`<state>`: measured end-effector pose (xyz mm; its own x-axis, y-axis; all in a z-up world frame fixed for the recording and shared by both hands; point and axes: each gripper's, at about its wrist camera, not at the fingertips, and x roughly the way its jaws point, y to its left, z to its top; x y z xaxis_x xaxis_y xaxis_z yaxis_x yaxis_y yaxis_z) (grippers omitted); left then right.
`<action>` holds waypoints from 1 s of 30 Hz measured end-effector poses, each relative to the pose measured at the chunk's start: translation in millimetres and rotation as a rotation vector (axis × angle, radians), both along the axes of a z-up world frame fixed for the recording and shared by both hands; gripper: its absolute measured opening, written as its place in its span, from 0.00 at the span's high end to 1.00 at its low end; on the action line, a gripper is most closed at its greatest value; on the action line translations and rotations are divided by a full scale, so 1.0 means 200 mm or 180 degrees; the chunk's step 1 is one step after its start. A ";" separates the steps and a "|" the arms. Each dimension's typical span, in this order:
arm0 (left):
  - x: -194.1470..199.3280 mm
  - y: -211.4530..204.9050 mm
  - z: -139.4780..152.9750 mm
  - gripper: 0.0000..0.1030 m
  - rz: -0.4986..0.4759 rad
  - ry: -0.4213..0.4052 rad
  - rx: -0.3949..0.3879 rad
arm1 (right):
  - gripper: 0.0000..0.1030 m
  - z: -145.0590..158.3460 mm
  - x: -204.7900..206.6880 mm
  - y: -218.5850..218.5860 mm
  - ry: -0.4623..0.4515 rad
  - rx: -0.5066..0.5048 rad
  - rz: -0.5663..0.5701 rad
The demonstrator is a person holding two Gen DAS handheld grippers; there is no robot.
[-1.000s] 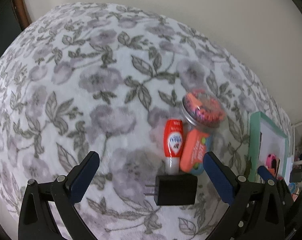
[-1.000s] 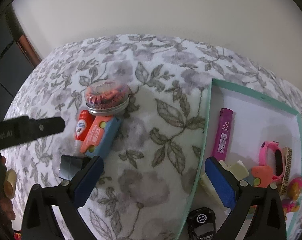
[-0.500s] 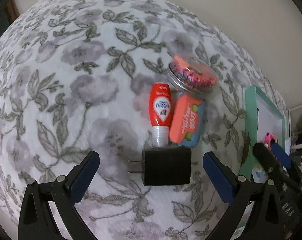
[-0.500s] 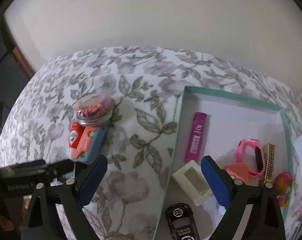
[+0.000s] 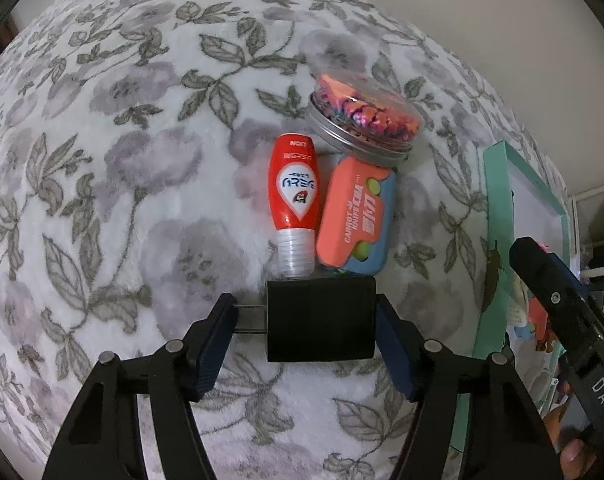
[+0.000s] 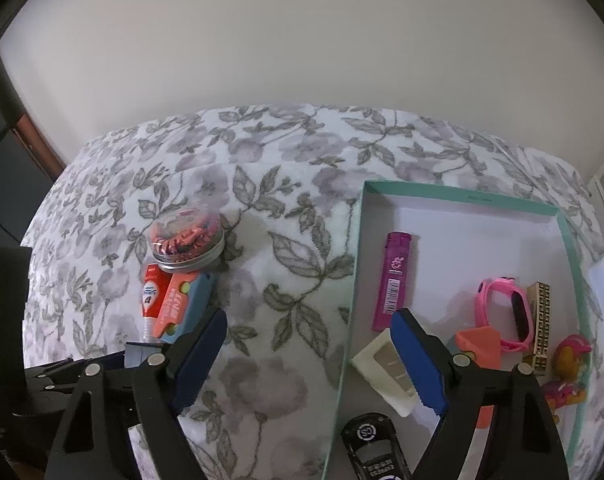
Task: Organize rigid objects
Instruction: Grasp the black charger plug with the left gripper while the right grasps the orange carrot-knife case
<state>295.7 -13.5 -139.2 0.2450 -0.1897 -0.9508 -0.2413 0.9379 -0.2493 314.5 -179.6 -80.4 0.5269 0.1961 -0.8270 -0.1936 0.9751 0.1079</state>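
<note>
My left gripper (image 5: 306, 334) fingers are closing around the black charger (image 5: 320, 318) lying near the red bottle (image 5: 297, 196) on the floral bed (image 5: 114, 184), one pad meeting its prongs, so squeezing there could twist it free.

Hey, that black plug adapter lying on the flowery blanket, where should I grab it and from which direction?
Grip the black plug adapter across its length, one pad on the prong end, the other on the flat opposite end, coming down from above. It lies flat, and the red bottle crowds its far edge. The left gripper is closing there now, adapter between its jaws.
</note>
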 end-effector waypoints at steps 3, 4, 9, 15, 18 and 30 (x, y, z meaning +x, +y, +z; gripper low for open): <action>-0.01 0.04 0.01 0.33 0.0072 -0.0017 -0.0030 | 0.19 -0.01 0.00 0.03 -0.0001 0.0026 0.0008; -0.01 0.04 0.01 0.33 0.0090 -0.0024 -0.0006 | 0.19 -0.01 0.01 0.03 0.0000 0.0033 0.0014; 0.00 0.14 0.01 0.33 0.0197 -0.0052 -0.0029 | 0.22 -0.03 0.02 0.09 0.0018 0.0042 0.0018; -0.01 0.33 0.05 0.33 0.0501 -0.0165 -0.0046 | 0.22 -0.04 0.03 0.15 0.0011 -0.0008 0.0038; -0.01 0.41 0.07 0.33 0.0614 -0.0222 -0.0058 | 0.22 -0.05 0.03 0.19 0.0006 -0.0041 0.0057; 0.01 0.63 0.14 0.33 0.0932 -0.0411 -0.0144 | 0.22 -0.09 0.06 0.30 0.0016 -0.0053 0.0111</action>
